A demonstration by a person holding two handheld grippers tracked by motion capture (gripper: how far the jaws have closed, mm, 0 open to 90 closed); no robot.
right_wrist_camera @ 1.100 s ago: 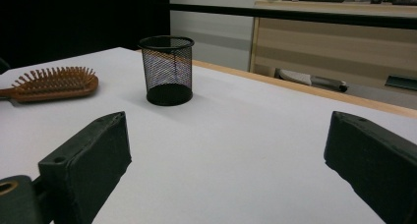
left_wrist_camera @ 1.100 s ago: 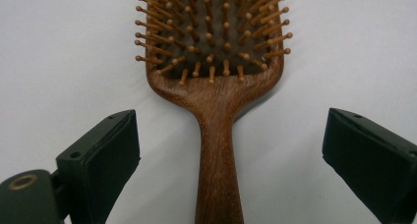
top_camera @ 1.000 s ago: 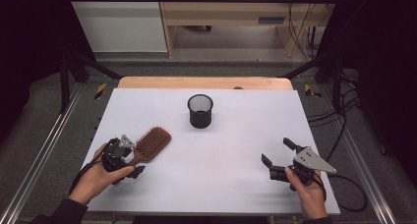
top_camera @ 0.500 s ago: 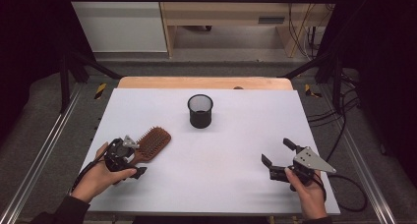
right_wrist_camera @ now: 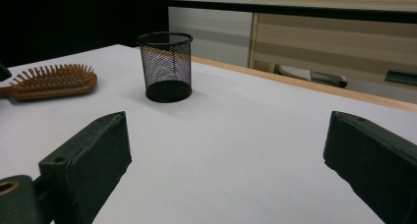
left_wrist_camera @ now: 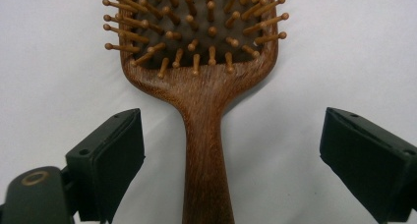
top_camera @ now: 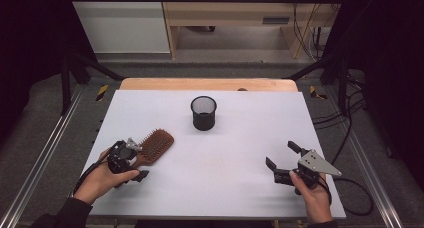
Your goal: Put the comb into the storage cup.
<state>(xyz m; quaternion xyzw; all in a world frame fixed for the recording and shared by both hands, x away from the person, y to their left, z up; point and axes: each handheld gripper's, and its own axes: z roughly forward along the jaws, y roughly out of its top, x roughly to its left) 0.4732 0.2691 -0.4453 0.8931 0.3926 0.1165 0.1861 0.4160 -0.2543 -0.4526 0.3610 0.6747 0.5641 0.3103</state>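
Left claw straddling the handle of a wooden hairbrush on the white tabletop.

The left claw (left_wrist_camera: 231, 150) stands wide open, its 2 jaws on either side of the hairbrush (left_wrist_camera: 199, 76) handle and clear of it; the brush lies bristles up at the tabletop's (top_camera: 240, 178) near left. The right claw (top_camera: 284, 163) rests wide open and holds nothing, at the near right. A black mesh cup (top_camera: 203, 112) stands upright mid-table.

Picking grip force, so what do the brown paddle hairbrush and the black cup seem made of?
The brown paddle hairbrush: looks like stained wood, matte, with visible grain; pins also look wooden. The black cup: apparently thin metal wire mesh, see-through walls, solid rim and base.
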